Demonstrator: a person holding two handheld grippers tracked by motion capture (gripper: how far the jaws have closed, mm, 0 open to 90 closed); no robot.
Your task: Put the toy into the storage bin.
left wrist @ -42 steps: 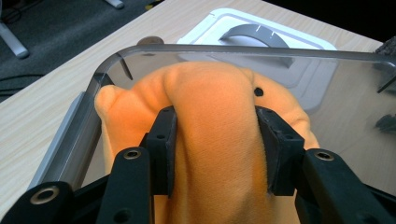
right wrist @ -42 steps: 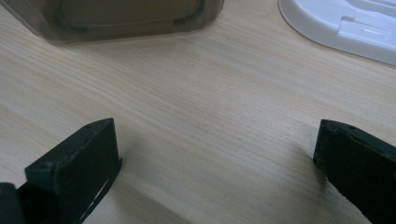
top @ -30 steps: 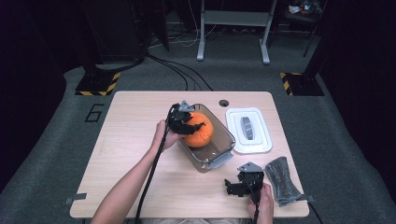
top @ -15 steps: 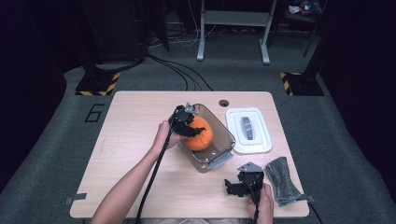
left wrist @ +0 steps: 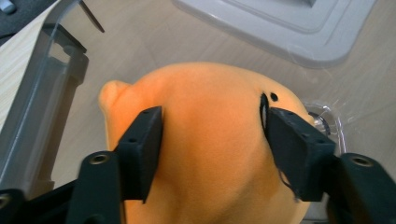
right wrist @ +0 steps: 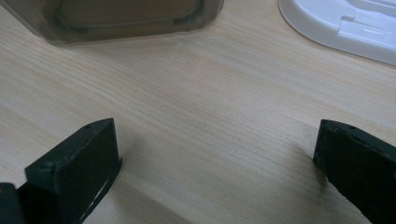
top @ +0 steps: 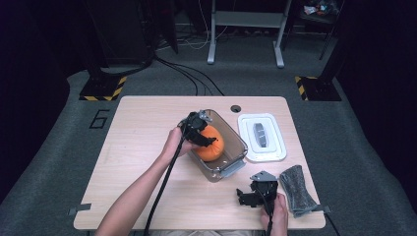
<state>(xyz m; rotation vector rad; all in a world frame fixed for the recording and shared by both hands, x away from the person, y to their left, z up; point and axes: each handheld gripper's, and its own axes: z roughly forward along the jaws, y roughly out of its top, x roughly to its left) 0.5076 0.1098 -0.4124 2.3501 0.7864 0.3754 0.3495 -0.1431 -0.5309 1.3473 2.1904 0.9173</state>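
Left gripper [left wrist: 212,128]: your jaws just opening, astride orange plush toy [left wrist: 205,140] in clear container [top: 235,140], centre table. Right gripper [right wrist: 217,163] open, empty. Risk: plush snags pad, lifts out.

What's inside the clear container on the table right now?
An orange plush toy sits inside the clear container, with the left gripper over it, jaws either side and just been opening. The container's floor beneath the toy is covered, so anything under it can't be seen.
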